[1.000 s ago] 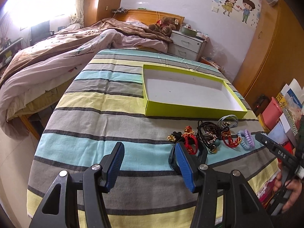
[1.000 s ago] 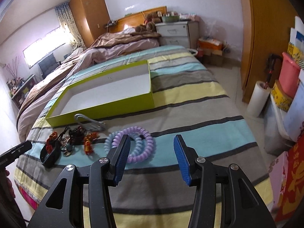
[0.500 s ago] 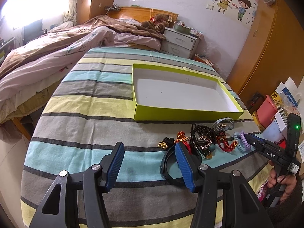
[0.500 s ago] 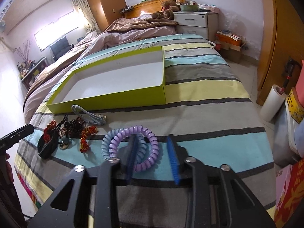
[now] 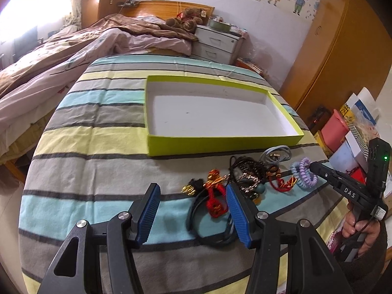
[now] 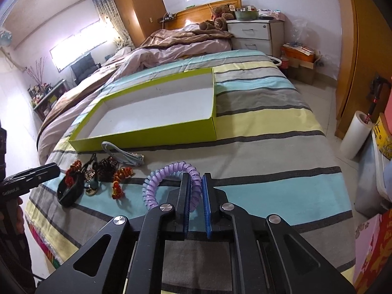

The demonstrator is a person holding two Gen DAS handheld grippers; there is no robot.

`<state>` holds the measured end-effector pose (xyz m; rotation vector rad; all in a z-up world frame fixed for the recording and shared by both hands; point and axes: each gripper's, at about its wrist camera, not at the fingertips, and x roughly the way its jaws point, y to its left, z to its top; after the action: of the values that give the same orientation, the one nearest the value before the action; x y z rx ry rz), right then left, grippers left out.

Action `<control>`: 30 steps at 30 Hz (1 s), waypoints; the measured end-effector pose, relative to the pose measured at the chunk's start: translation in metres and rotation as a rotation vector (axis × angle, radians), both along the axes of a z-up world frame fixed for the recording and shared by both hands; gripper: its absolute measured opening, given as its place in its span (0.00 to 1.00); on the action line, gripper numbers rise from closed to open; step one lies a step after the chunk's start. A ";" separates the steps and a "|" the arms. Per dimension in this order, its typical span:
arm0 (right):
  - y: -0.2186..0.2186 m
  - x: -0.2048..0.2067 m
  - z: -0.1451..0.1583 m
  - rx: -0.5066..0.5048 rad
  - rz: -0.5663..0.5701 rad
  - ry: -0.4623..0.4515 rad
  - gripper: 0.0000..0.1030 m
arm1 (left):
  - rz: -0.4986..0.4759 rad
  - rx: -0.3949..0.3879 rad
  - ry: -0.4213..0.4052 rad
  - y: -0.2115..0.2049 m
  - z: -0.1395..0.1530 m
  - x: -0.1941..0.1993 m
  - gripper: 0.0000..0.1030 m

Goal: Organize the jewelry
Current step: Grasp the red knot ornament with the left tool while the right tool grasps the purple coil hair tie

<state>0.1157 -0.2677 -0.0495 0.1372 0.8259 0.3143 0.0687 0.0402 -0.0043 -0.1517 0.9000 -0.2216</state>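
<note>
A shallow lime-green box [image 5: 220,142] [image 6: 147,132] with a white inside lies empty on the striped bedspread. In front of it lies a row of jewelry: red and gold charms [image 5: 215,196], a dark beaded bracelet [image 5: 247,169], a grey band [image 5: 276,154] and purple spiral coil bands [image 5: 303,174] [image 6: 159,181]. My right gripper [image 6: 195,183] is shut on the right side of the purple coil bands. My left gripper [image 5: 192,196] is open and empty, over the left end of the row, with a black loop [image 5: 208,227] by its right finger.
The striped bedspread [image 5: 98,147] covers a bed-like surface with its edge close at the right [image 6: 330,171]. A second bed with rumpled covers [image 5: 61,56] lies to the left. Nightstand [image 6: 254,34], wardrobe, a paper roll [image 6: 355,132] and boxes stand on the floor at the right.
My right gripper moved forward and closed on the purple coil bands. My left gripper stayed open and shifted slightly toward the left end of the jewelry row.
</note>
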 end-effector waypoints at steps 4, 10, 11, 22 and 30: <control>-0.004 -0.002 0.006 0.030 -0.024 -0.021 0.09 | -0.036 0.017 0.008 -0.013 -0.002 0.010 0.53; -0.008 -0.004 0.010 0.057 -0.041 -0.035 0.09 | -0.046 0.079 0.007 -0.028 -0.007 0.017 0.49; -0.007 -0.004 0.010 0.061 -0.042 -0.037 0.09 | -0.040 0.096 0.019 -0.030 -0.010 0.019 0.45; -0.002 -0.002 0.013 0.067 -0.029 -0.040 0.09 | -0.070 0.138 0.015 -0.041 -0.009 0.021 0.29; -0.004 -0.002 0.013 0.074 -0.036 -0.039 0.09 | -0.090 0.141 0.000 -0.046 -0.006 0.020 0.12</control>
<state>0.1134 -0.2712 -0.0363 0.2138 0.7724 0.3132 0.0883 -0.0061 -0.0105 0.0198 0.9203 -0.2404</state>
